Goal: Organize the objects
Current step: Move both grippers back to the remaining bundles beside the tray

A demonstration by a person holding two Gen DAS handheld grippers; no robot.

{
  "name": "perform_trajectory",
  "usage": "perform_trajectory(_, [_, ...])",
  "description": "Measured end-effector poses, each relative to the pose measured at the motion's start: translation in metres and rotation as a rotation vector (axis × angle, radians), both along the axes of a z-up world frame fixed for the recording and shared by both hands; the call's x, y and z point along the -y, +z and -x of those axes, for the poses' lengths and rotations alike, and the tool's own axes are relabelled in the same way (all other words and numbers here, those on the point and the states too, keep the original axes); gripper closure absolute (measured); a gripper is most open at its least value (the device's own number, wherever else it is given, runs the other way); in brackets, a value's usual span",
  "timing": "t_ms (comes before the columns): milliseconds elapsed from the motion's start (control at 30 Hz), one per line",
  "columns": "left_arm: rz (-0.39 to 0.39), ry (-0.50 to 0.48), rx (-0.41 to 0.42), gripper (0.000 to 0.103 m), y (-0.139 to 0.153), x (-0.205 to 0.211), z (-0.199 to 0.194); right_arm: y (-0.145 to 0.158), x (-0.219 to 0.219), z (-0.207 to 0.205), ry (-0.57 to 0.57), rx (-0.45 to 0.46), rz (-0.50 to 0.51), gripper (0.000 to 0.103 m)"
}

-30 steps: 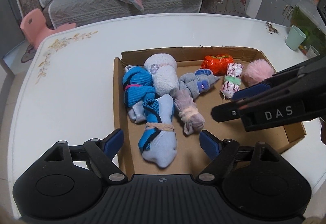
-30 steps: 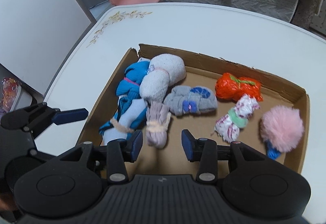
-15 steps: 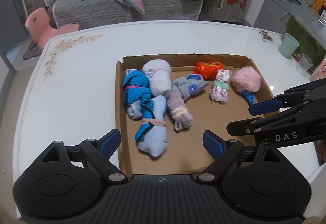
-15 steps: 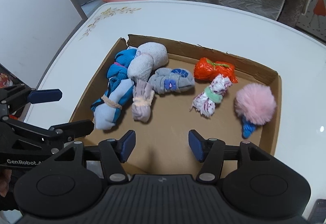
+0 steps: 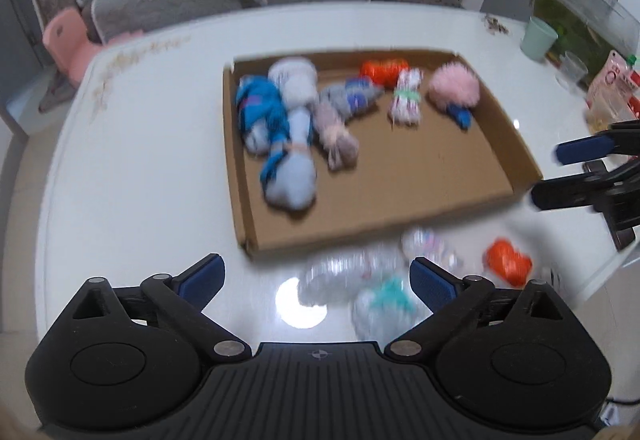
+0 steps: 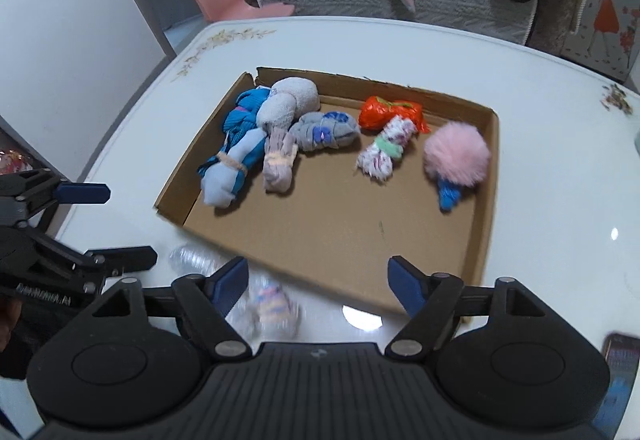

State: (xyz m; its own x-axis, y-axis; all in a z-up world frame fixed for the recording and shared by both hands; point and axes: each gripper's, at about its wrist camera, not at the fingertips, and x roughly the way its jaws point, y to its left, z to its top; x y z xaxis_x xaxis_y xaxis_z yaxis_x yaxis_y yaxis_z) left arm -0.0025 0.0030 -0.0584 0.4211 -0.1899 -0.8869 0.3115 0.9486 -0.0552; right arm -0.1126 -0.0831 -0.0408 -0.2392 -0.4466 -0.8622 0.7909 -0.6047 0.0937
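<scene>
We are holding both claws tilted steeply down over the near edge of the white counter (image 5: 132, 168). The left claw (image 5: 318, 278) is standing spread wide with nothing between its blue pads, and the right claw (image 6: 318, 282) is likewise spread and pinching nothing; both have just been opening.

A second ago we were looking straight down into the cardboard box (image 6: 490, 176) with each claw hovering over the bundles; now both are sitting back from it, so the box's near wall is lying ahead of the fingertips and a strip of bare counter is showing in front.

The rolled sock bundles (image 6: 276, 136) are lying in the box's far left part, with the orange bundle (image 6: 390, 114), the white patterned roll (image 6: 386, 150) and the pink pompom (image 6: 456, 154) to their right.

The left view is showing us things outside the box that the right view is mostly cutting off: blurred pale bundles (image 5: 360, 280) on the counter just before the left claw and a second orange item (image 5: 508, 266) near the counter's right edge. The right view is catching only one pale striped bundle (image 6: 272, 308) beside its left pad, but is giving the box contents sharply.
</scene>
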Motion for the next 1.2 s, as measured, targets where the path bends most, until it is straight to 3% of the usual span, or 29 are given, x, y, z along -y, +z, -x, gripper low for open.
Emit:
perform_trajectory(167, [0.005, -0.016, -0.091, 0.003, -0.02, -0.004, 0.028, -0.006, -0.044, -0.02, -0.052, -0.042, 0.014, 0.017])
perform_trajectory(300, [-0.014, -0.081, -0.106, 0.003, -0.031, 0.006, 0.048, -0.018, -0.081, -0.047, -0.037, -0.082, 0.073, 0.004])
perform_trajectory(367, [-0.032, -0.109, -0.097, 0.004, -0.04, 0.014, 0.056, -0.029, -0.092, -0.057, -0.038, -0.099, 0.064, 0.003])
perform_trajectory(500, [-0.044, -0.147, -0.09, 0.008, -0.061, 0.03, 0.068, -0.056, -0.098, -0.069, -0.016, -0.098, 0.036, 0.012])
perform_trajectory(633, [-0.026, -0.14, -0.09, 0.012, -0.077, 0.035, 0.072, -0.077, -0.097, -0.072, -0.013, -0.117, -0.006, 0.013])
perform_trajectory(767, [-0.048, -0.122, -0.065, 0.012, -0.088, 0.034, 0.069, -0.09, -0.097, -0.068, -0.024, -0.131, -0.046, 0.02])
perform_trajectory(1033, [-0.009, -0.07, -0.026, 0.022, -0.085, 0.029, 0.061, -0.095, -0.109, -0.053, -0.097, -0.125, -0.058, 0.033])
perform_trajectory(1200, [-0.003, -0.092, -0.039, 0.02, -0.084, 0.034, 0.066, -0.093, -0.115, -0.038, -0.187, -0.145, -0.071, 0.031])
